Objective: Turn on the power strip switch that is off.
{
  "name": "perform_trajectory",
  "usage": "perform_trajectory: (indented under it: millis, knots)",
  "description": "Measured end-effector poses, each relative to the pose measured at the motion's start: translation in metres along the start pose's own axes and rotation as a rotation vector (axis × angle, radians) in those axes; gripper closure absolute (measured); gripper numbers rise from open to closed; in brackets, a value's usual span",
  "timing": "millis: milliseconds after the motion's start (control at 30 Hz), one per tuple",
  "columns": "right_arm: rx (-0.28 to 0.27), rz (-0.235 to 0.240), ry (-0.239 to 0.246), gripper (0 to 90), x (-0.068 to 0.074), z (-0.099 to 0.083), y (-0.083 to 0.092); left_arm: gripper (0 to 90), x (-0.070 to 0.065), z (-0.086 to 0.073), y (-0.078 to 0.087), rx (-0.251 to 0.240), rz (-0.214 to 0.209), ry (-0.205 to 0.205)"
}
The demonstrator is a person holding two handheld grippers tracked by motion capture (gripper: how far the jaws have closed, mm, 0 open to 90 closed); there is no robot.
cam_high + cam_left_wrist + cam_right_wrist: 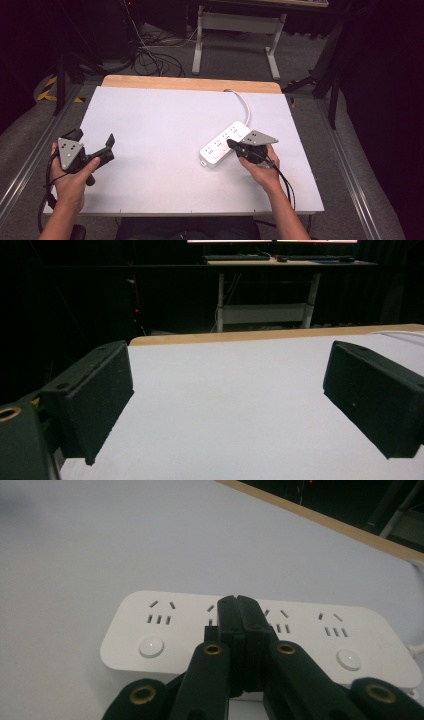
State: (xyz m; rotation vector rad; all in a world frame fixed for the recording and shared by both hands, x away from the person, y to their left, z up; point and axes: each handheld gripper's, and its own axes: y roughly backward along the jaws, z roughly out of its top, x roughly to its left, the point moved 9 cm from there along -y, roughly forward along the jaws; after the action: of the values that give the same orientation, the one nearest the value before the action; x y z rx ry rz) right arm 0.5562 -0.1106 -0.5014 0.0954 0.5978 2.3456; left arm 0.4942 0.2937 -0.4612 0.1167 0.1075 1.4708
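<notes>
A white power strip (223,143) lies slantwise right of the table's middle, its white cable (243,104) running to the far edge. In the right gripper view the power strip (165,625) shows several socket groups and round buttons. My right gripper (231,143) hovers over the strip's middle, and its jaws are pressed together with nothing between them. The same right gripper (237,601) has its tips above a middle socket; whether they touch it I cannot tell. My left gripper (92,139) is held at the table's left edge, open and empty. Its wide-apart left gripper (227,385) jaws frame bare white table.
The white tabletop (165,120) has a wooden strip (190,83) along its far edge. Beyond it stand a white desk frame (237,30) and loose cables (150,57) on the floor. Metal rails (345,170) run along both sides.
</notes>
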Motion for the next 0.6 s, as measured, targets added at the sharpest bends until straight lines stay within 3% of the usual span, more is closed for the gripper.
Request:
perform_trajectory:
  millis: [200, 267, 600]
  knots:
    - [0.069, -0.001, -0.016, 90.0, 0.003, -0.008, -0.016, 6.6, 0.001, -0.001, 0.000, 0.002, -0.003, 0.002]
    - [0.104, -0.002, 0.000, 90.0, 0.006, -0.013, -0.021, 6.7, 0.001, -0.001, 0.000, 0.003, -0.002, 0.008]
    - [0.120, -0.001, -0.049, 90.0, 0.009, -0.013, -0.022, 6.7, 0.000, -0.001, 0.000, 0.005, -0.005, 0.011]
